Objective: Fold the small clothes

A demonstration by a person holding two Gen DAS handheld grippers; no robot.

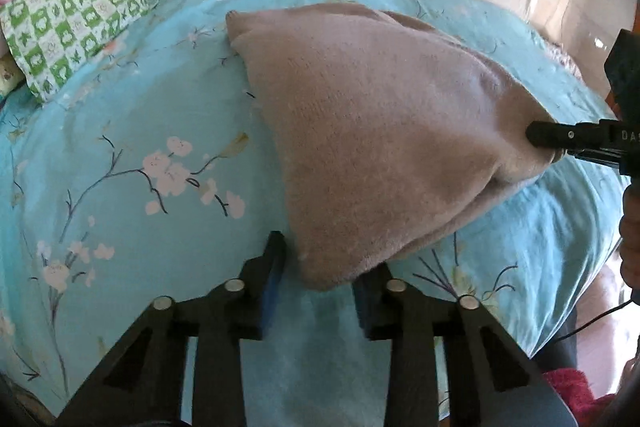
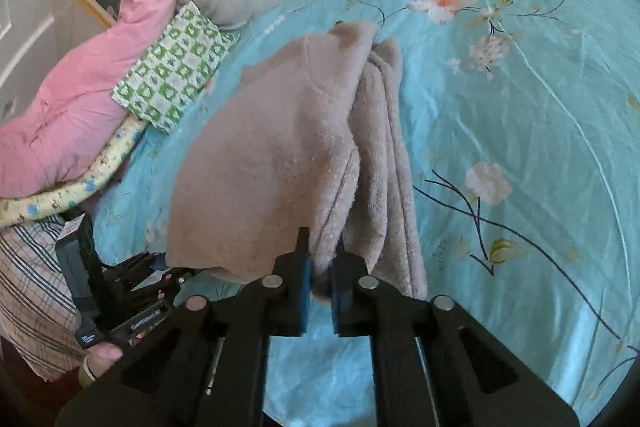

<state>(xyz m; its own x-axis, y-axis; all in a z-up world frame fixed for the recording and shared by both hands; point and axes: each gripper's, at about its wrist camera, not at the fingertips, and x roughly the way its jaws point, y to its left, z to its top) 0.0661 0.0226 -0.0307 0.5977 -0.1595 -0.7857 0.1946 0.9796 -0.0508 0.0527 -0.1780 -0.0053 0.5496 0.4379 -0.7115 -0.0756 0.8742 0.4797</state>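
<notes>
Right gripper (image 2: 320,267) pinches the fleece garment (image 1: 380,131) by its edge, while the left gripper (image 1: 320,279), jaws apart, straddles the garment's near corner.

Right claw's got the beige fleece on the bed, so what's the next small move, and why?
Probably close the left claw on the near corner of the fleece. That corner lies between its open pads, ungripped, while the right claw already pinches the other end, so both ends could then be carried over.

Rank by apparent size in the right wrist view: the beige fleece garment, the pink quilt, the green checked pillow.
1. beige fleece garment, though it is nearest the camera
2. pink quilt
3. green checked pillow
</notes>
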